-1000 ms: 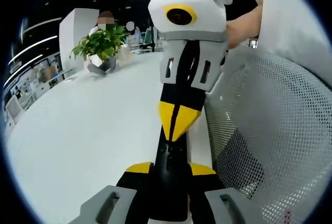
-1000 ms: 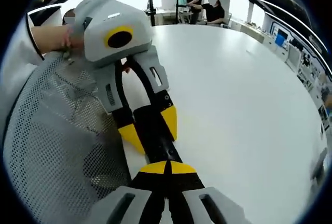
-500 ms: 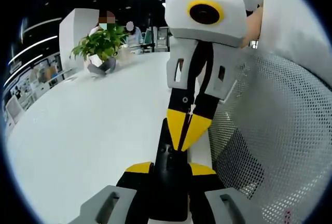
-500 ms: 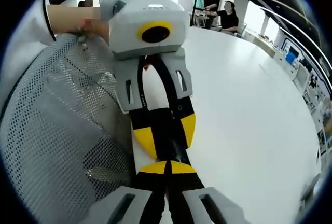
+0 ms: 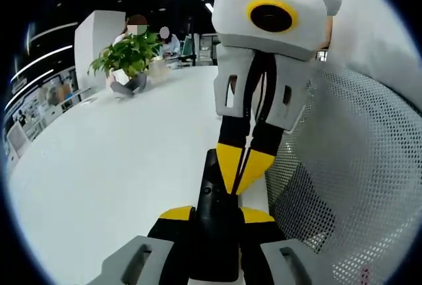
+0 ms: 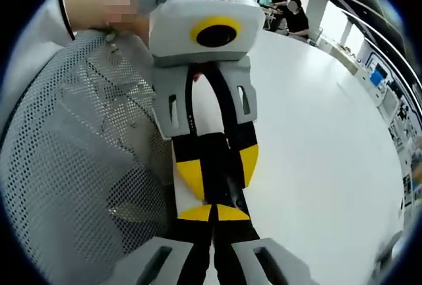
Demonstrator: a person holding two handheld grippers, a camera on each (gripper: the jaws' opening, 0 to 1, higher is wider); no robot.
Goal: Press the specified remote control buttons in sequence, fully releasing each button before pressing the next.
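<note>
My left gripper point(image 5: 212, 222) has its jaws clamped on the sides of the black remote control point(image 5: 215, 229), holding it out over the white surface point(image 5: 112, 166) w/ its far end pointing away from me. In the right gripper view the same remote point(image 6: 221, 173) sits between the left gripper's yellow tips.

My right gripper point(image 6: 215, 214) has jaws pinched together to one point, nothing between them, and that point is down on the remote's face, about mid-length. From the left gripper view it comes in from above, tip point(image 5: 237, 178) at the button area. Can't read which button; keys too dark.

I judge this is a press in progress. To do it well:
- keep left grip steady so the remote doesn't tip under load
- push straight down, tip centred on one key only
- lift fully clear before next key
- keep the remote in frame, away from the mesh chair back point(image 5: 343, 179) at the surface edge.
</note>
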